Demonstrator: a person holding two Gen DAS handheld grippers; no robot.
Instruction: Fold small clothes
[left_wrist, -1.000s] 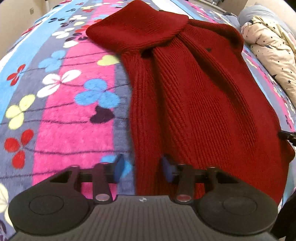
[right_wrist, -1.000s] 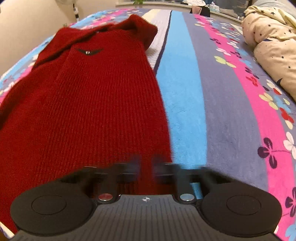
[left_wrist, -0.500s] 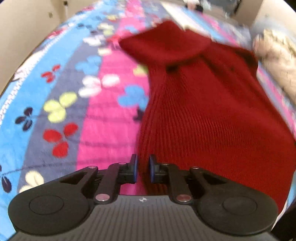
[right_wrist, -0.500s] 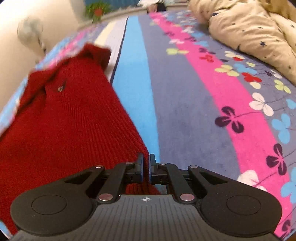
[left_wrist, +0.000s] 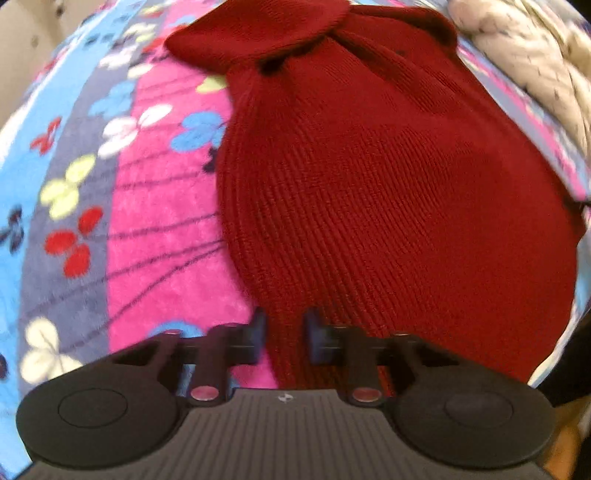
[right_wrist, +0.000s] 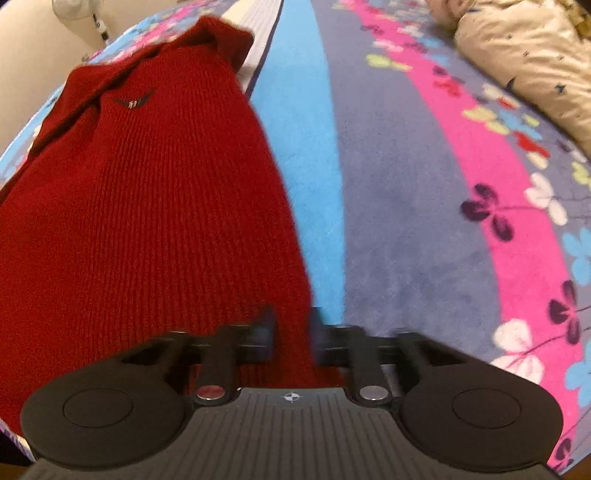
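A dark red knit sweater (left_wrist: 388, 192) lies lengthwise on a striped, flowered blanket (left_wrist: 155, 206), its sleeves folded in near the collar. My left gripper (left_wrist: 284, 332) is open, its fingers astride the sweater's near left hem corner. In the right wrist view the same sweater (right_wrist: 147, 206) shows a small dark emblem on the chest. My right gripper (right_wrist: 291, 330) is open, its fingers astride the near right hem corner. Both views are motion-blurred.
A cream star-patterned quilt (right_wrist: 528, 62) is bunched at the far right of the bed; it also shows in the left wrist view (left_wrist: 535, 62). A beige wall (right_wrist: 40, 62) runs along the left. The bed edge lies just behind the grippers.
Both grippers were open on the hem, shut about half a second ago, and stand open again now. The sweater's near hem has bunched and shifted slightly.
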